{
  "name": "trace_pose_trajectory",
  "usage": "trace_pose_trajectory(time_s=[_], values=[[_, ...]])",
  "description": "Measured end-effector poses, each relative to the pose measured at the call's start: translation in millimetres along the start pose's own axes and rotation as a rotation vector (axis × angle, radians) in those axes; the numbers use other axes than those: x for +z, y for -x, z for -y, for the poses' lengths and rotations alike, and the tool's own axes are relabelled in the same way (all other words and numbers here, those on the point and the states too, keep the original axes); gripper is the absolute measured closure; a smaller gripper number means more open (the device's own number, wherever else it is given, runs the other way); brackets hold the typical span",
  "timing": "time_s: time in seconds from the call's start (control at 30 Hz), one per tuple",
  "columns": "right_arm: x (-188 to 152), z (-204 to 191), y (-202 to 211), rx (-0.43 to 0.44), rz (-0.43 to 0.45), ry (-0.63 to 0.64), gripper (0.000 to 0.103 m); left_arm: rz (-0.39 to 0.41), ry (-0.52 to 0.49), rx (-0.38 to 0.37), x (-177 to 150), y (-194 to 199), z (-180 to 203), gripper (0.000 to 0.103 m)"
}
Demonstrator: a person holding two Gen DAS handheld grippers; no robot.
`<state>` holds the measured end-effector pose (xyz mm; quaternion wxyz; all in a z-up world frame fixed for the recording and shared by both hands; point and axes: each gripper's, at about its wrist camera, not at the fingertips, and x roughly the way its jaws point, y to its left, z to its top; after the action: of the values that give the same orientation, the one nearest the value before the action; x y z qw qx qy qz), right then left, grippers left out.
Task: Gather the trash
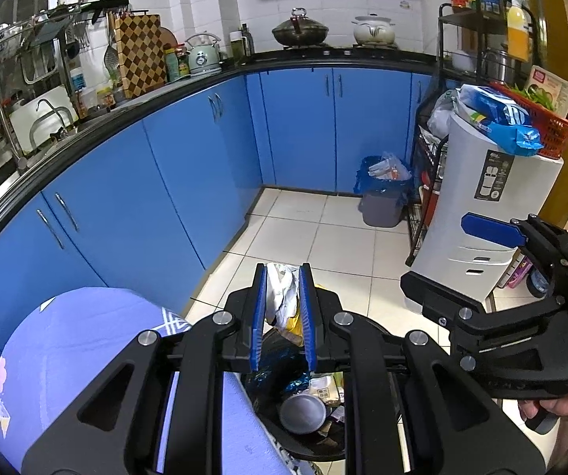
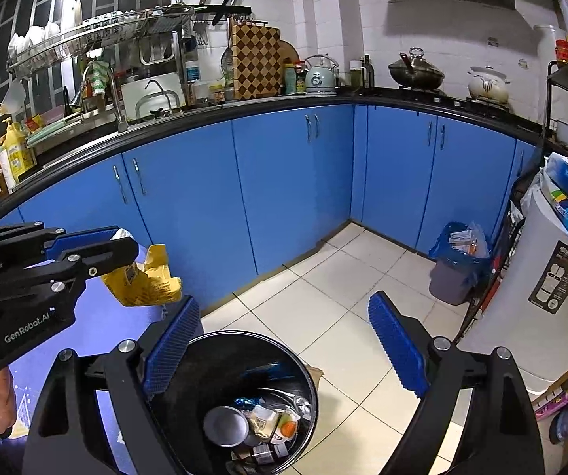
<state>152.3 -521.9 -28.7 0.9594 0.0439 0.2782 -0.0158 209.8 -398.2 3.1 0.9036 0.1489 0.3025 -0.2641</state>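
The left hand-held gripper (image 1: 282, 312) is clamped on a crumpled yellow and white wrapper (image 1: 284, 301), held above the black bin (image 2: 244, 396) at 6 o'clock. The right hand-held gripper (image 2: 284, 352) stands wide and empty over that bin. Some trash already lies inside; the wrapper is not yet dropped. Only the right wrist view shows the wrapper's yellow side and the bin's full rim

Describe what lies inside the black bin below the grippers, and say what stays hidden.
Inside the black bin: a grey bowl, a blue foil wrapper, packets and something orange. Whatever lies beneath that litter is covered.
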Motion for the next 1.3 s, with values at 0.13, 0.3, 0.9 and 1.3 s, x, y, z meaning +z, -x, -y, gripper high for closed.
trace_pose_trajectory(time_s=[0.13,0.3,0.9,1.3], values=[[-2,4,0,-0.004,0.002,-0.008,0.018,0.006,0.008,0.002,5,-4,2,0.084],[-4,10,-3,-0.007,-0.003,-0.021,0.018,-0.014,0.025,0.019,7,-10,0,0.084],[0,-10,4,0.010,0.001,0.008,0.018,0.066,0.086,0.077,-1,22,-27,0.004],[2,-18,7,-0.002,0.006,0.020,0.010,0.040,0.090,0.089,-9,28,-38,0.004]])
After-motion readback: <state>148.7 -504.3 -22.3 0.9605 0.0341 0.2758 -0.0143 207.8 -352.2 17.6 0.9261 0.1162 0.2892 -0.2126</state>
